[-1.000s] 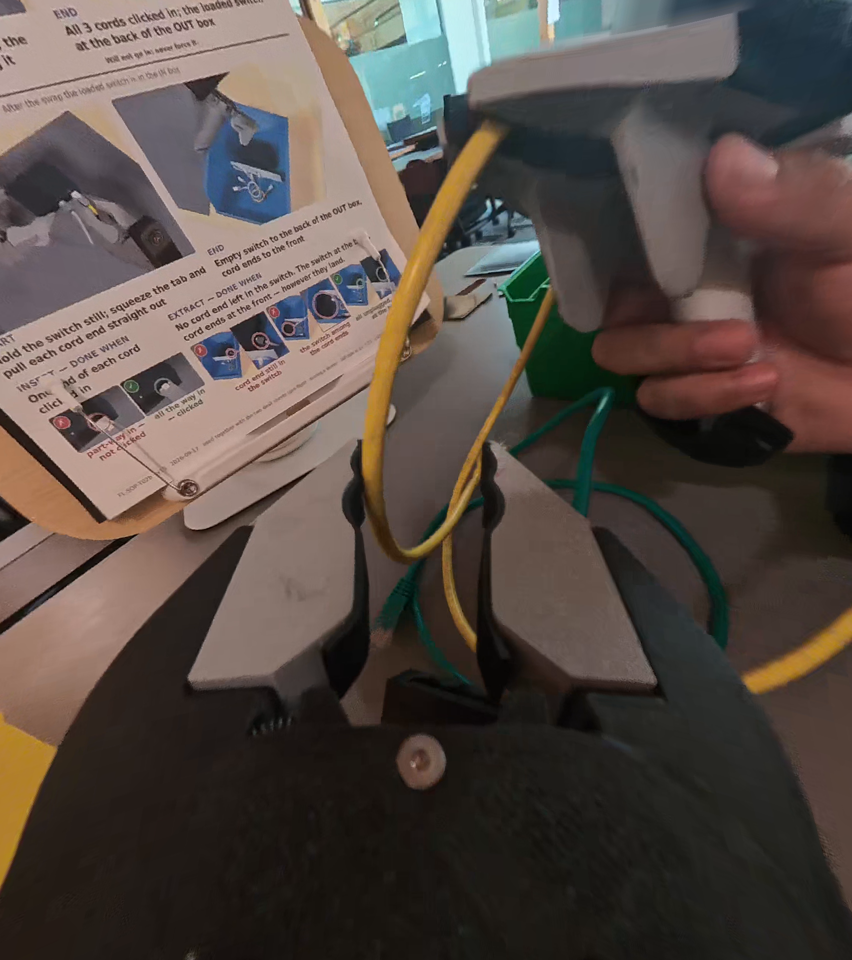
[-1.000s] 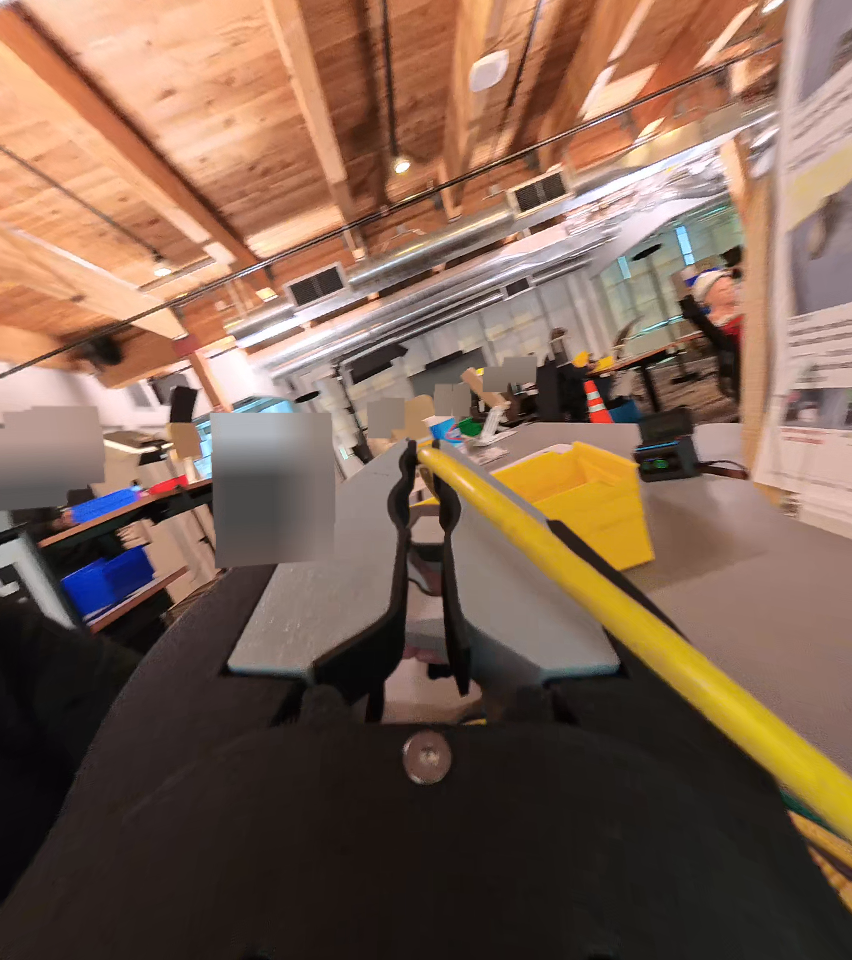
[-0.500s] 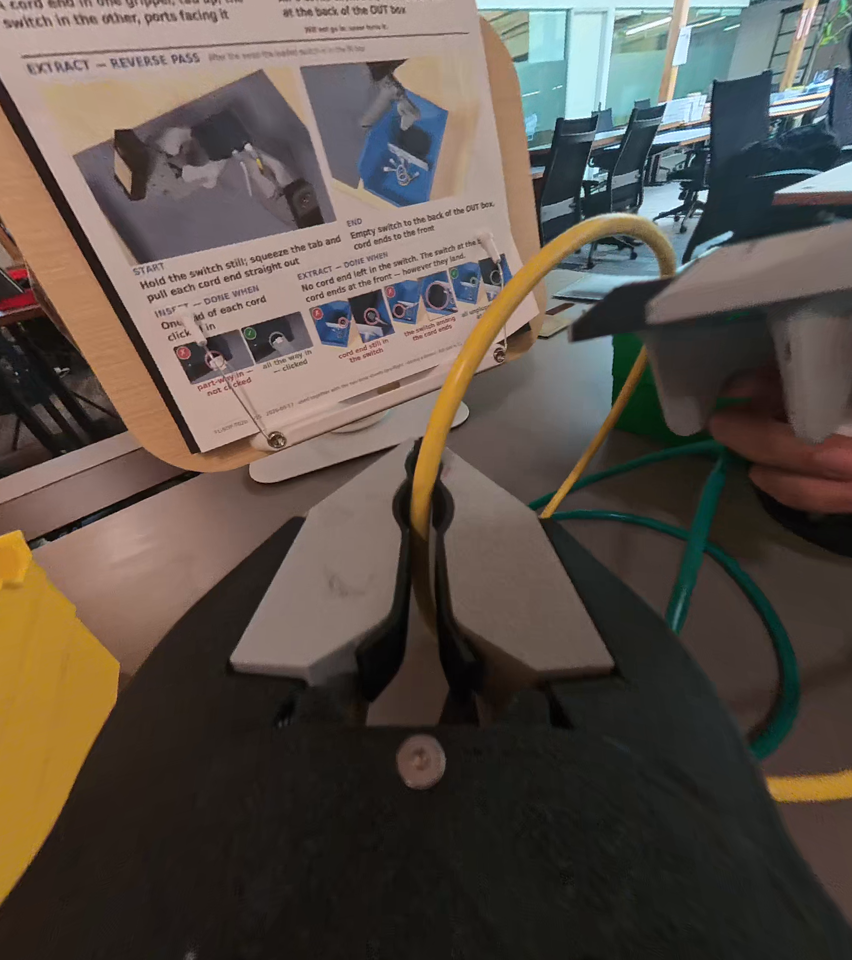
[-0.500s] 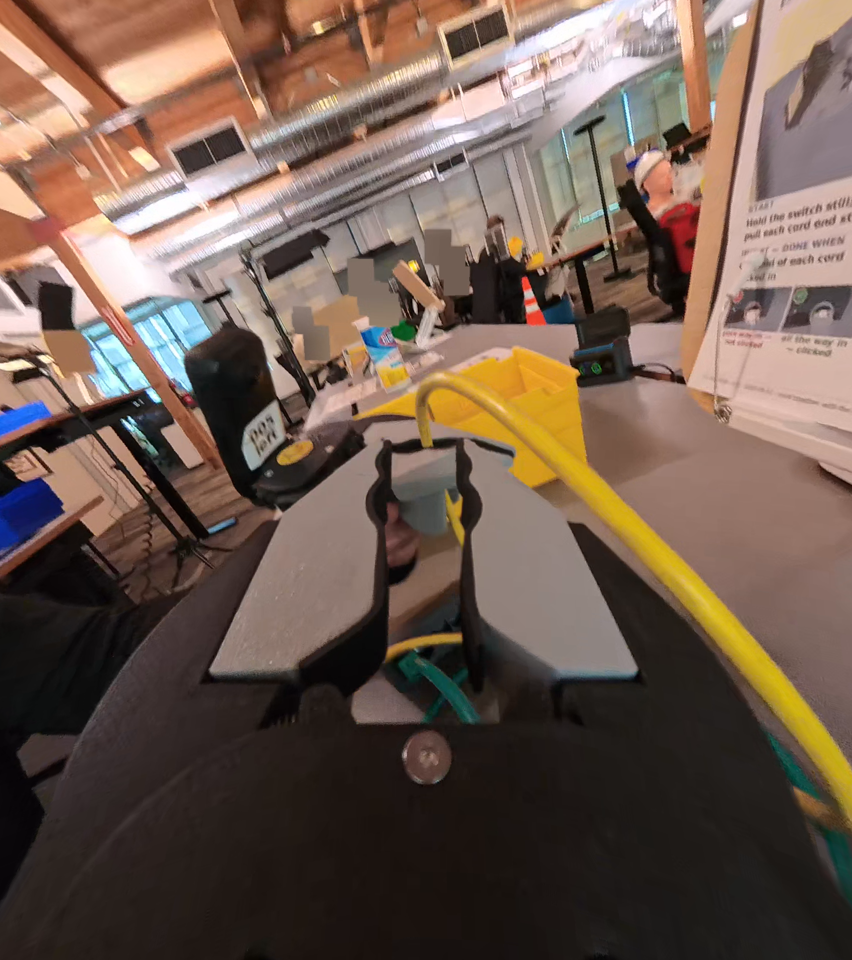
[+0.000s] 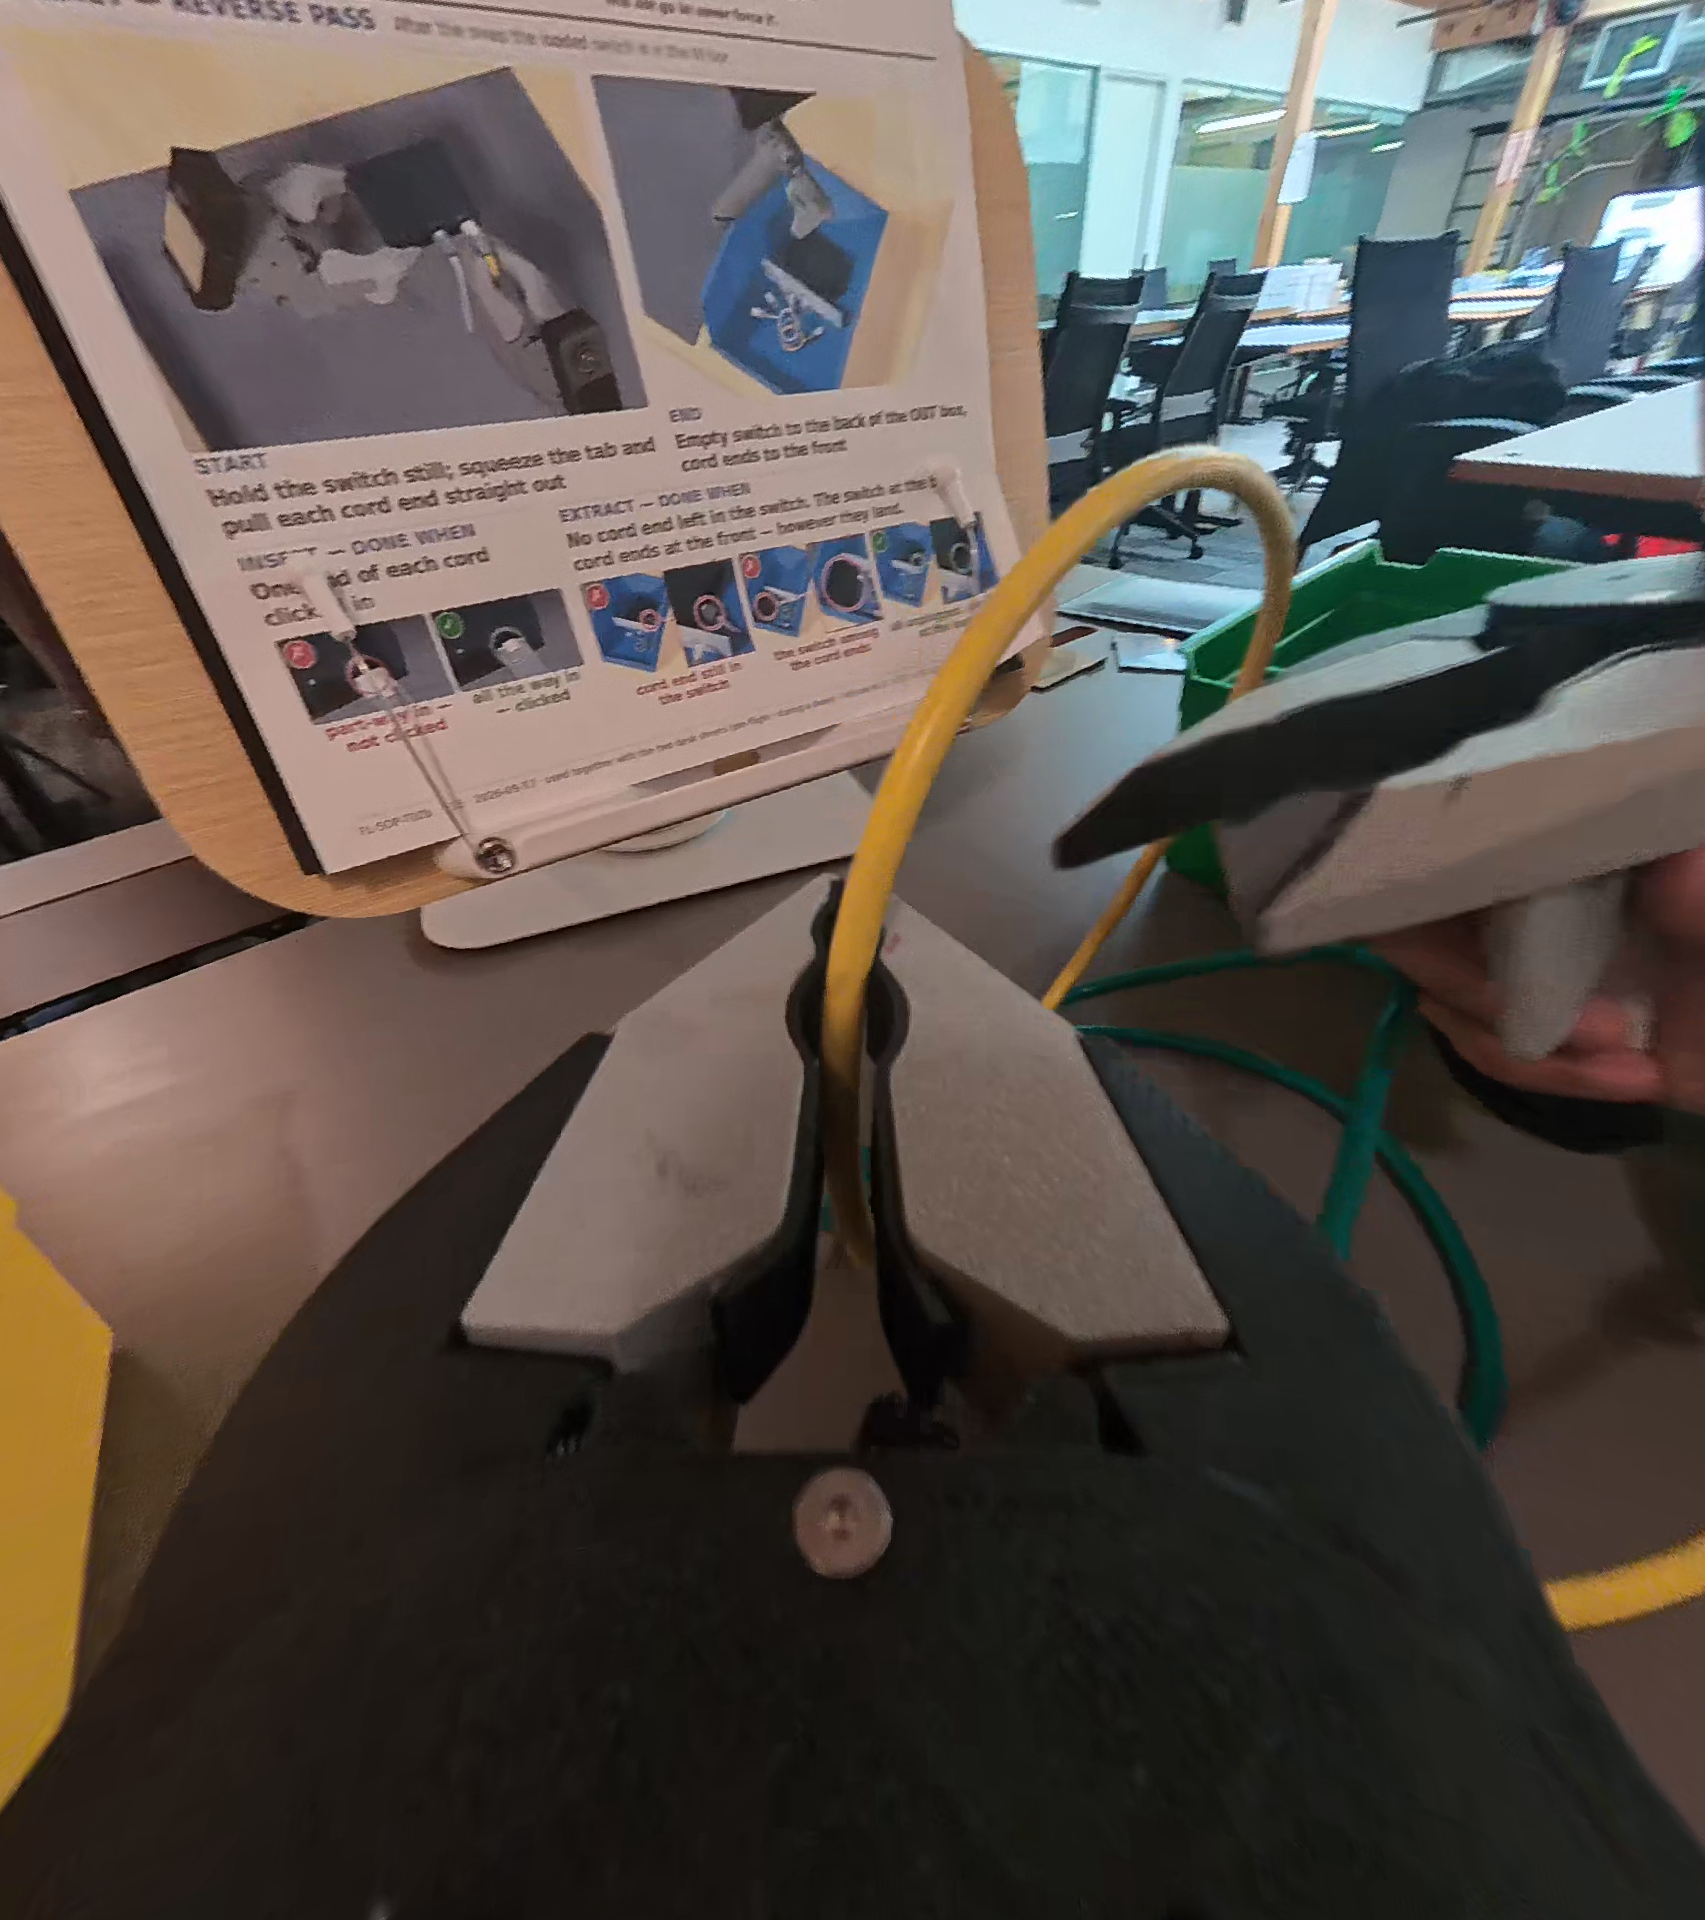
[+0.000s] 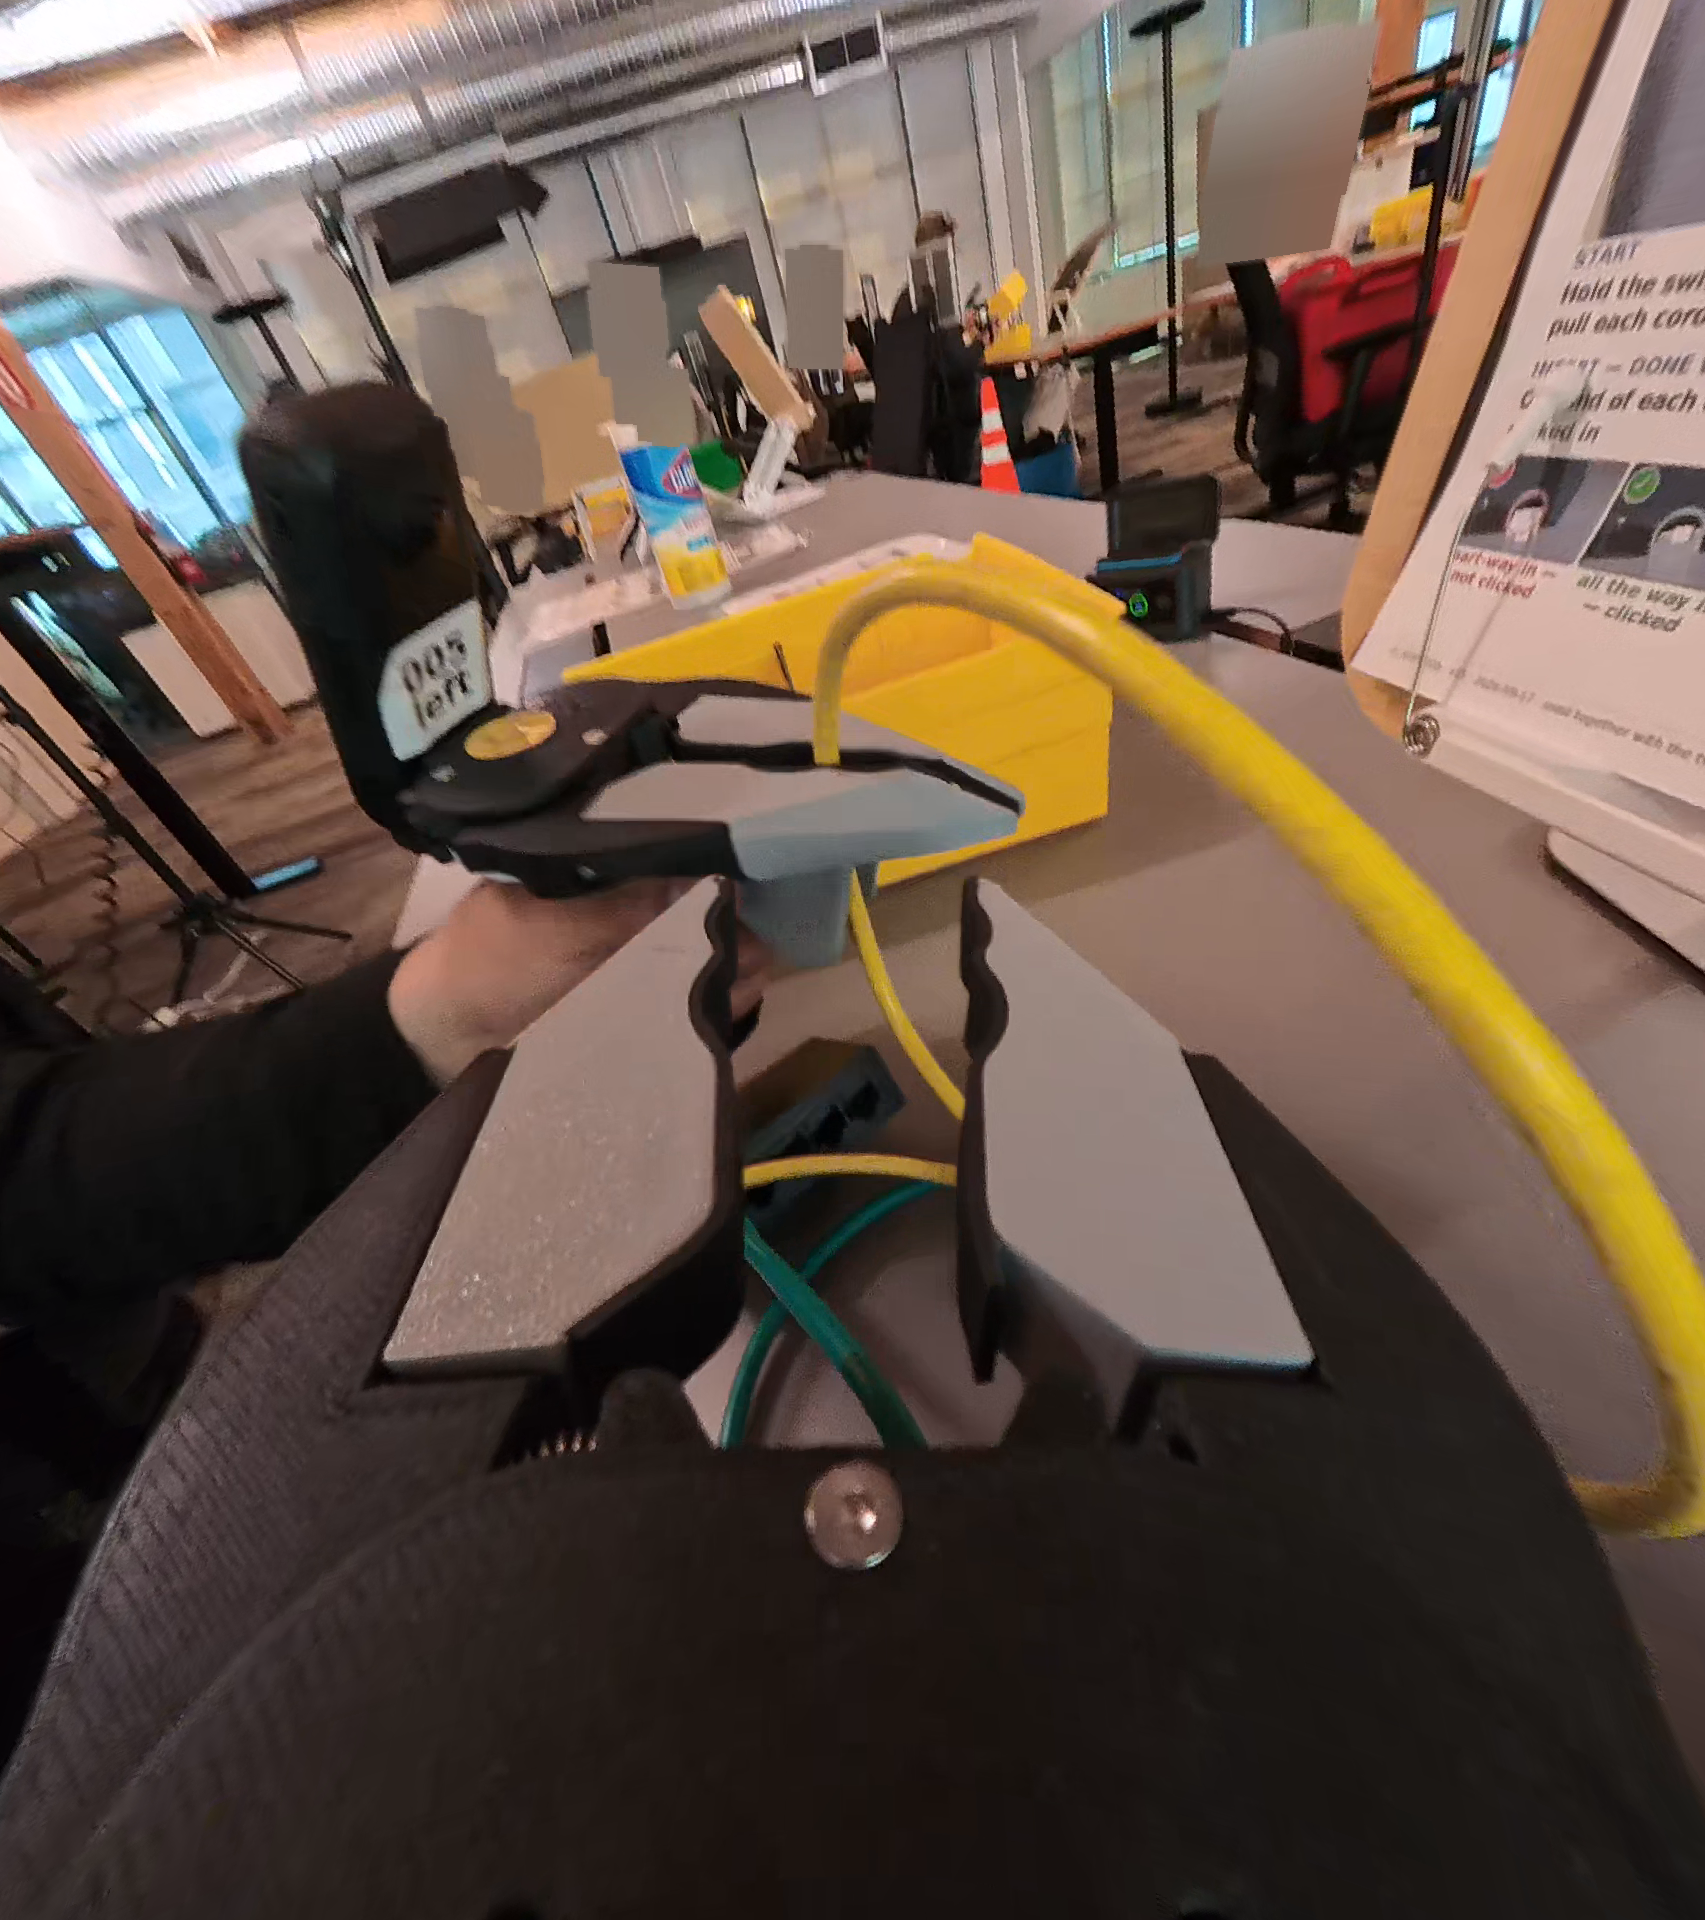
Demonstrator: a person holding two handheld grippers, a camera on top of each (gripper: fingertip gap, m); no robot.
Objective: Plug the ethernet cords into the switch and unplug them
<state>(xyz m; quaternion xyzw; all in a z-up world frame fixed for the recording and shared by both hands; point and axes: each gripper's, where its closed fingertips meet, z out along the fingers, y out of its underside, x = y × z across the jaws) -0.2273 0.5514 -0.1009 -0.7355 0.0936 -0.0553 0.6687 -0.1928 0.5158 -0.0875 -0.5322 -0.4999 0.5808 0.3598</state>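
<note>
Grey table (image 5: 308, 1091) with instruction board (image 5: 515, 416) at far left, yellow cord (image 5: 941, 727) arching up from left gripper (image 5: 848, 997) clamped on it, right gripper (image 6: 843, 966) with fingers apart over dark switch (image 6: 827, 1112), green cord (image 5: 1388, 1174) coiled at right.

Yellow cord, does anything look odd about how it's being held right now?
Yes. The left gripper is shut on the yellow cord mid-length, not at a plug, so it arches up in a loop. The right gripper is open and empty above the switch.
</note>
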